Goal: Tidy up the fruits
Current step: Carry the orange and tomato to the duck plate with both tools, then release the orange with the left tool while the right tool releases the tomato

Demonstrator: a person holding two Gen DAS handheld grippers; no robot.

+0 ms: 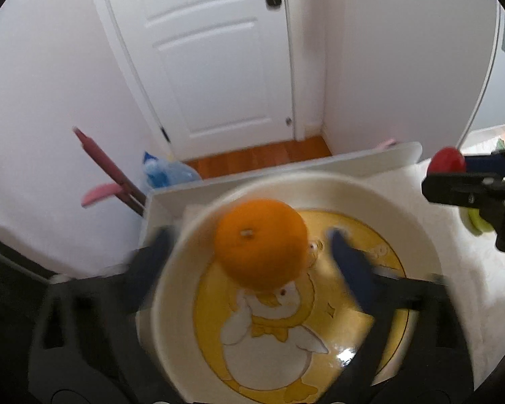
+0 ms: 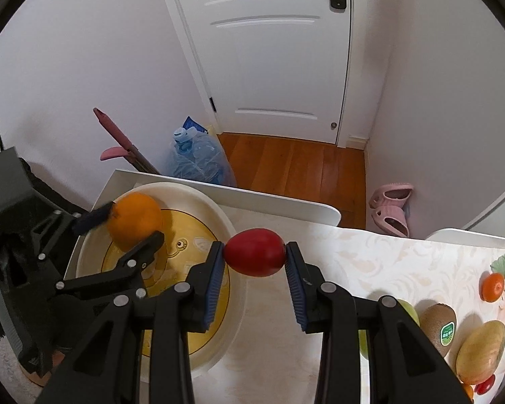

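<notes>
An orange [image 1: 261, 244] lies in a white bowl with a yellow duck picture [image 1: 417, 222]. My left gripper [image 1: 249, 245] is open, its blurred fingers standing apart on either side of the orange; the left finger [image 1: 155, 252] is outside the bowl's rim. In the right wrist view the orange [image 2: 134, 220] sits in the bowl [image 2: 219, 215] between the left gripper's fingers. My right gripper [image 2: 255, 252] is shut on a red fruit [image 2: 255, 252] and holds it above the table just right of the bowl. It shows in the left wrist view [image 1: 447, 160] too.
A kiwi [image 2: 437, 320], a mango [image 2: 481, 350], a green fruit [image 2: 410, 309], a small orange [image 2: 493, 286] and a small red fruit [image 2: 486, 387] lie on the patterned tablecloth [image 2: 370, 262] at right. The table's white raised edge [image 2: 269, 202] is behind. Beyond are a door, a water jug and pink slippers.
</notes>
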